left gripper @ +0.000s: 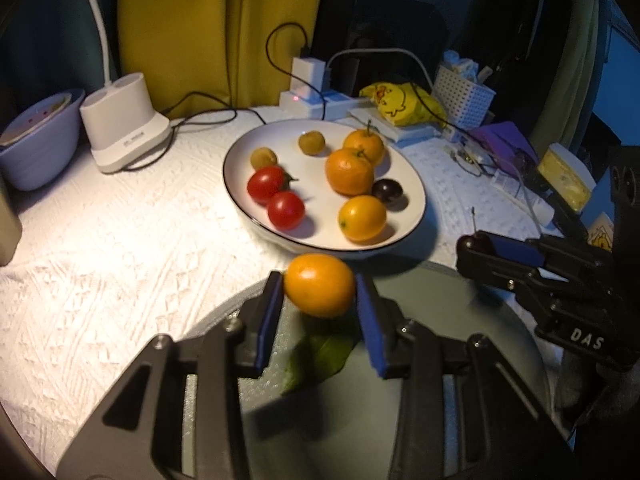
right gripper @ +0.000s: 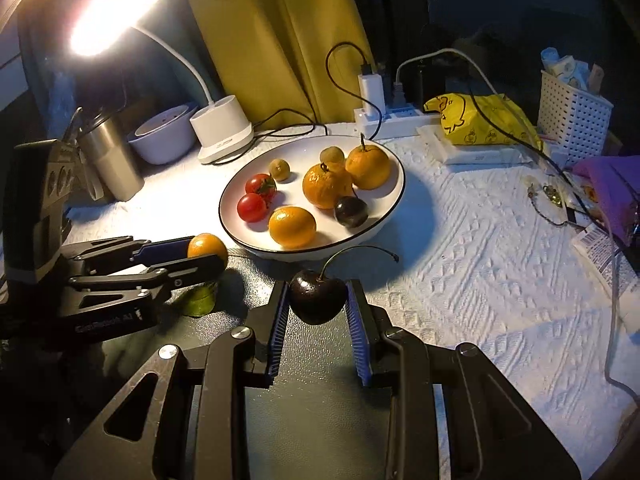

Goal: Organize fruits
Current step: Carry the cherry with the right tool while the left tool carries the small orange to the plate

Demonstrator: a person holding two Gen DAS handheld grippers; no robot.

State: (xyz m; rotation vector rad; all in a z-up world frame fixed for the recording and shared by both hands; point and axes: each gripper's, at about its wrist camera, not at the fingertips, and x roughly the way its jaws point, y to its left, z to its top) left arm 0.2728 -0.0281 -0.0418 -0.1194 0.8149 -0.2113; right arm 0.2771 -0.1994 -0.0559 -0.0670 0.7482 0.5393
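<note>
Between the left gripper's (left gripper: 320, 292) blue pads — one kumquat (left gripper: 319, 285), clamped above a grey round mat (left gripper: 460, 344). Right gripper (right gripper: 318, 300) grasps a dark cherry (right gripper: 318, 295). Just beyond: white plate (left gripper: 240, 148) with tomatoes, mandarins, another kumquat, on a white tablecloth (left gripper: 120, 248).

The plate (right gripper: 394, 200) is white with a thin black rim. On it lie two red tomatoes (right gripper: 256, 198), orange citrus fruits (right gripper: 326, 185) and a near-black cherry (right gripper: 351, 211). The tablecloth (right gripper: 480, 264) is white with a raised woven pattern. Far behind hangs a mustard-yellow curtain (right gripper: 272, 32); the bag (right gripper: 484, 120) at far right is yellow with black duck prints.
</note>
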